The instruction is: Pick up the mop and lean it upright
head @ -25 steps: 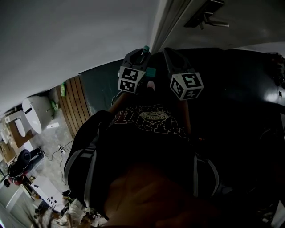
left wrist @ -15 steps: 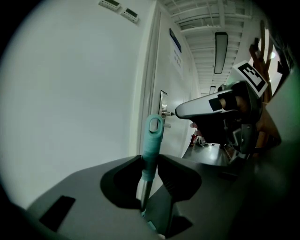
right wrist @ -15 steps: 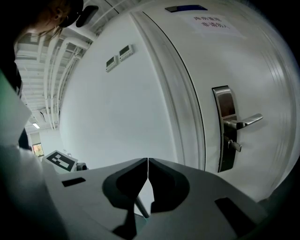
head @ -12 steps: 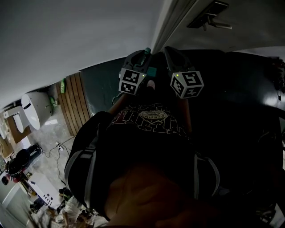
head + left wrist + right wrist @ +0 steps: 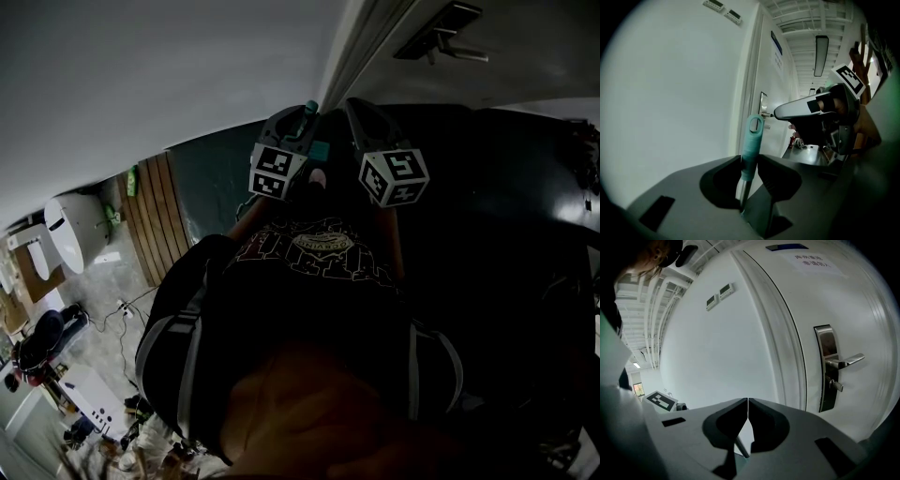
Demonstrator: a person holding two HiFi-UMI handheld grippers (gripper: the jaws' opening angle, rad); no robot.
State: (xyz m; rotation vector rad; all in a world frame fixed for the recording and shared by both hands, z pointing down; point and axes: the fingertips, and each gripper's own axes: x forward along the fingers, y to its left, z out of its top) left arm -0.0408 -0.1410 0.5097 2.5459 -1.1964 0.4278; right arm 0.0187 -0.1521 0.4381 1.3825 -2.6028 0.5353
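Observation:
The mop's teal handle end (image 5: pixel 753 138), with a hanging loop at its tip, stands upright between the jaws of my left gripper (image 5: pixel 750 161), which is shut on it. Below the teal grip the metal shaft (image 5: pixel 744 193) runs down out of sight. In the head view the left gripper (image 5: pixel 298 122) is raised near the wall, and the teal tip (image 5: pixel 307 105) pokes above it. My right gripper (image 5: pixel 356 111) is beside it to the right, a small gap away. Its jaws (image 5: pixel 747 401) are shut tip to tip with nothing between them. The mop head is hidden.
A white wall (image 5: pixel 169 75) and a white door (image 5: pixel 834 310) with a metal lever handle (image 5: pixel 843 363) stand right in front of both grippers. Two wall control panels (image 5: pixel 719 294) sit left of the door frame. Clutter and cables lie on the floor at lower left (image 5: pixel 66 375).
The head view has shifted very slightly. Both grippers stay raised at the wall, the left still shut on the mop handle.

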